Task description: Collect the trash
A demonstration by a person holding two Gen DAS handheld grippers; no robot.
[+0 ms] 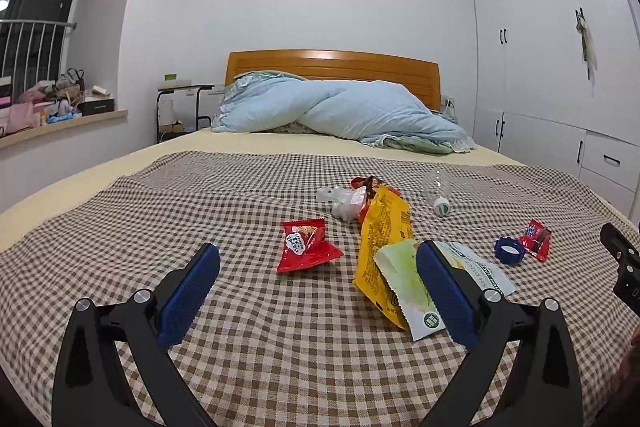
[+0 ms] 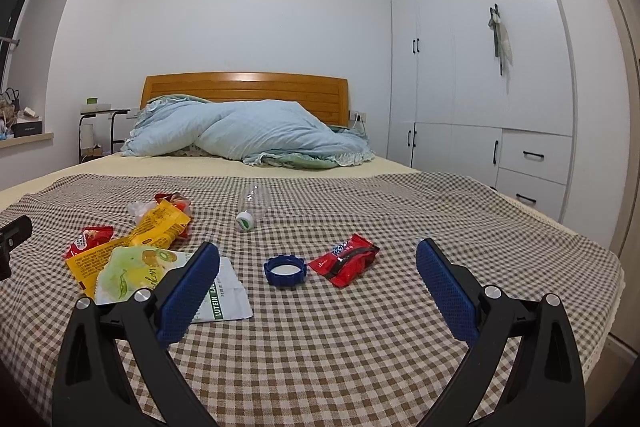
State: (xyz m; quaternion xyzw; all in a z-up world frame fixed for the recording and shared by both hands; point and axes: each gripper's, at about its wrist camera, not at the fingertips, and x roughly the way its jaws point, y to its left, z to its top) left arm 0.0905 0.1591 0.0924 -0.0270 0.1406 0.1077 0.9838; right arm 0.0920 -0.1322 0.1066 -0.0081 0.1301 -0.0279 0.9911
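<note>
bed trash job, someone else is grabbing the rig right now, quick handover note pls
Left gripper: open, empty, above the checked cloth.
Right gripper: open, empty.
On the cloth: red packet, yellow bag, green and white sachet, crumpled white plastic, clear bottle, blue cap, small red wrapper.
Done: nothing picked up.
Left: all of it. No bin in view.

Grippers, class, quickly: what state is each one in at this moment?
Left gripper: open, holding nothing, above the checked cloth.
Right gripper: open, holding nothing.
</note>
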